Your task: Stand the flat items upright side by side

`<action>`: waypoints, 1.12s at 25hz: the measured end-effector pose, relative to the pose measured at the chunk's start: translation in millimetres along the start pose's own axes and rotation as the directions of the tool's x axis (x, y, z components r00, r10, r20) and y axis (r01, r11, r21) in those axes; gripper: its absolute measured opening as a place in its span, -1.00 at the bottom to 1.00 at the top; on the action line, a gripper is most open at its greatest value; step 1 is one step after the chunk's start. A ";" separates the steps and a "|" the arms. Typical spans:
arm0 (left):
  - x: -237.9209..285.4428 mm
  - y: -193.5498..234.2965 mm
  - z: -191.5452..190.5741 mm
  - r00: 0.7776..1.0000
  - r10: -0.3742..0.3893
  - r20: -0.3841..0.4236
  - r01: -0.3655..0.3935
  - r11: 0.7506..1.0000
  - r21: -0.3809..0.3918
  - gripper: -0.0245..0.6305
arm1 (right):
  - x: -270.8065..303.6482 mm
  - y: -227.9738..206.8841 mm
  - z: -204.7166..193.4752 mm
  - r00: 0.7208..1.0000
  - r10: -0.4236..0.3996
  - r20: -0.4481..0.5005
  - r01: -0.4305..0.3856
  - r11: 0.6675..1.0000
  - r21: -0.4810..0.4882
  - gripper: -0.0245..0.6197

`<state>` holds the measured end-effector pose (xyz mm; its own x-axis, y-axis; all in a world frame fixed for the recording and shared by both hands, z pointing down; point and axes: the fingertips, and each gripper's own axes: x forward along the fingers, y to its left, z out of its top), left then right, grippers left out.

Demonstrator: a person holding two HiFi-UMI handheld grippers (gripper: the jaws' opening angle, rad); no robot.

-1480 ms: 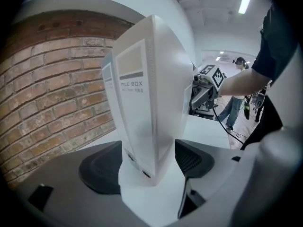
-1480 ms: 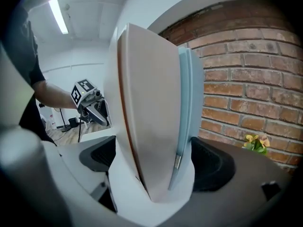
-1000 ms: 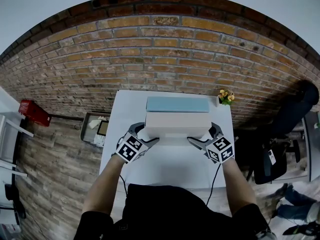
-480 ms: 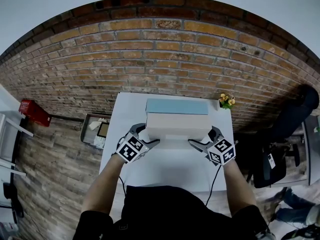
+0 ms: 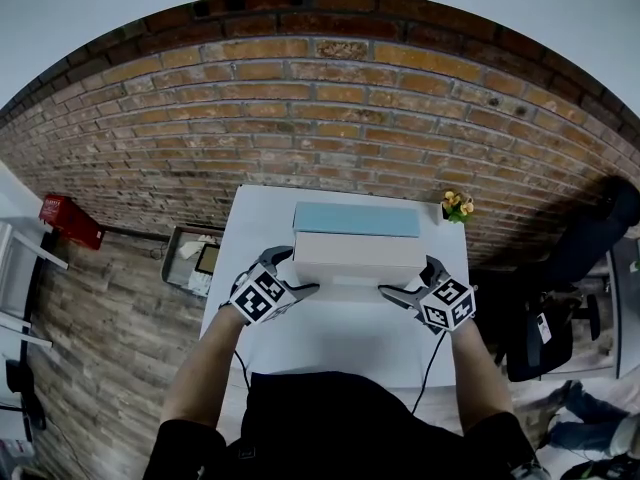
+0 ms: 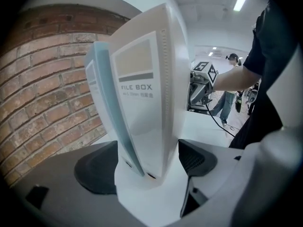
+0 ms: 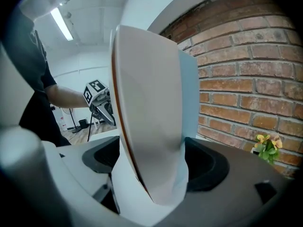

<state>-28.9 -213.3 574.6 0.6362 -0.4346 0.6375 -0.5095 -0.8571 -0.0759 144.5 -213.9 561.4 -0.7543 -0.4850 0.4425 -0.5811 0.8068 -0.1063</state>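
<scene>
Two file boxes stand upright side by side at the far part of the white table point(image 5: 335, 343): a blue box point(image 5: 356, 219) nearest the wall and a white box point(image 5: 355, 253) in front of it. My left gripper point(image 5: 296, 270) is at their left end and my right gripper point(image 5: 404, 280) at their right end. In the left gripper view the white box point(image 6: 142, 103) and the blue box point(image 6: 97, 79) both stand between the opening jaws, with a gap at the right pad point(image 6: 196, 160). In the right gripper view the white box point(image 7: 147, 112) and the blue box point(image 7: 189, 93) sit between opening jaws.
A small pot of yellow flowers point(image 5: 456, 205) stands at the table's far right corner, close to the brick wall point(image 5: 330, 118). On the floor to the left lie a grey crate point(image 5: 195, 258) and a red object point(image 5: 68, 223). A black chair point(image 5: 560, 298) is at the right.
Both boxes stay upright in place. Both grippers have drawn outward a little from the ends of the boxes.
</scene>
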 end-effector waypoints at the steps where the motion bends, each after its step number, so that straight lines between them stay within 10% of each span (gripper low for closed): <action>1: 1.0 -0.5 1.0 1.000 -0.004 0.003 0.004 1.000 -0.001 0.30 | 0.8 0.0 -0.6 1.000 0.000 0.000 0.000 1.000 0.004 0.43; 28: 2.8 -8.9 6.1 0.999 0.029 0.016 -0.030 0.998 0.057 0.25 | -16.5 6.3 -7.5 0.992 -0.118 0.043 0.117 0.993 0.023 0.27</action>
<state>-19.1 -208.6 572.4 0.6307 -0.4634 0.6224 -0.4942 -0.8583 -0.1383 155.5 -198.3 560.1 -0.6929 -0.5908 0.4133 -0.6722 0.7366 -0.0740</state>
